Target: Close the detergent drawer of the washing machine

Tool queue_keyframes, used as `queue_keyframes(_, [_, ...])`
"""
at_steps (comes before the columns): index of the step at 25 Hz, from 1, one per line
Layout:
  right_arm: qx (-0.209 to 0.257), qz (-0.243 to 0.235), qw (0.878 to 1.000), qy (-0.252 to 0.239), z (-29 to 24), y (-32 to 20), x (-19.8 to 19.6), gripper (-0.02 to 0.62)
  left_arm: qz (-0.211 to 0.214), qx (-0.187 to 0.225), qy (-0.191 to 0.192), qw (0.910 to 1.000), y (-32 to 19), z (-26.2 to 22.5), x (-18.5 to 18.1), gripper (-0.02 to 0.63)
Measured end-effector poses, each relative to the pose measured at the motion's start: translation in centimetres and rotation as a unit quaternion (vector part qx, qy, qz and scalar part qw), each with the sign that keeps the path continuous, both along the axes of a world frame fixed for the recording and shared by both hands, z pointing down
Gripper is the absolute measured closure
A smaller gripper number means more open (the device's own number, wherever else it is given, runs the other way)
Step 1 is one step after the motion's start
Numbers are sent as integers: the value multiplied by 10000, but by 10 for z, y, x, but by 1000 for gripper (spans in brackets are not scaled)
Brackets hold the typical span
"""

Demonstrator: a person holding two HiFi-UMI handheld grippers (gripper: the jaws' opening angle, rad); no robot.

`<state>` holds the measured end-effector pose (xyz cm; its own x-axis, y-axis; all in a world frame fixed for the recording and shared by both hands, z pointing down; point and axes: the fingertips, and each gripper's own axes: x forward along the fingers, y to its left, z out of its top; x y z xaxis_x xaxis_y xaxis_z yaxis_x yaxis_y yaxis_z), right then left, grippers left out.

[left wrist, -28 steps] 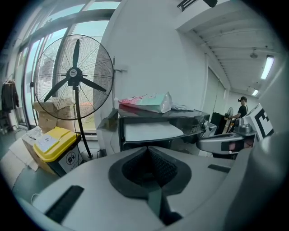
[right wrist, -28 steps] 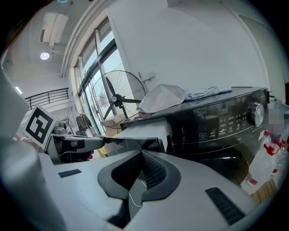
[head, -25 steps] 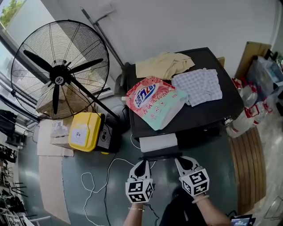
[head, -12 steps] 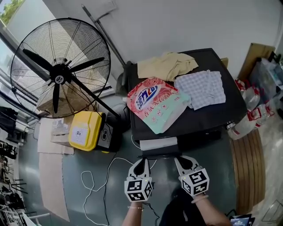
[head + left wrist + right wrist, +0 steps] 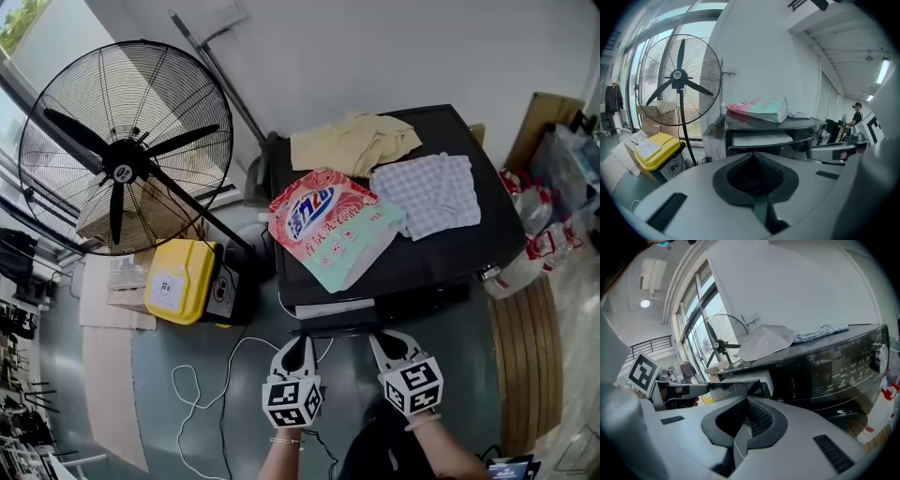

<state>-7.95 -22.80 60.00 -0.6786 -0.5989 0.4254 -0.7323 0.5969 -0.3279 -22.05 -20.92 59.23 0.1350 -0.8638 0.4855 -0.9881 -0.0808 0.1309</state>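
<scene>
The black washing machine [image 5: 469, 234] stands ahead of me with its white detergent drawer [image 5: 336, 307] sticking out a short way at the front left. In the left gripper view the drawer [image 5: 761, 139] shows just beyond the jaw tips. My left gripper [image 5: 302, 343] and right gripper [image 5: 379, 338] are both shut, empty, and sit side by side against the drawer's dark front panel. From the right gripper view, the drawer [image 5: 757, 378] is seen beside the control panel [image 5: 834, 371].
On the machine's top lie a detergent bag [image 5: 330, 223], a beige cloth [image 5: 352, 139] and a checked cloth [image 5: 427, 192]. A big standing fan [image 5: 127, 150] and a yellow box [image 5: 178, 278] are at the left. A white cable [image 5: 202, 384] trails on the floor.
The drawer has slid further into the machine; less of its white top shows. Both grippers stay shut at its front.
</scene>
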Motion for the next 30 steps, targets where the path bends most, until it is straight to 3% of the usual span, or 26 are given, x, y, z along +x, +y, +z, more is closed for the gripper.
queue_keyframes(17, [-43,35,9999,-101,5,-4,-4,571,-95,-8,62,9999,-6,0,-2,588])
queue_keyframes(22, [5,379,9989,-283,-4,-28,2,571,-280,-50,103,9995,-27,-2,-7,589])
queue_keyframes(30, [45,330,9987,-389,-10,-45,4,571,-436,29,195,9989,-42,-5,-8,588])
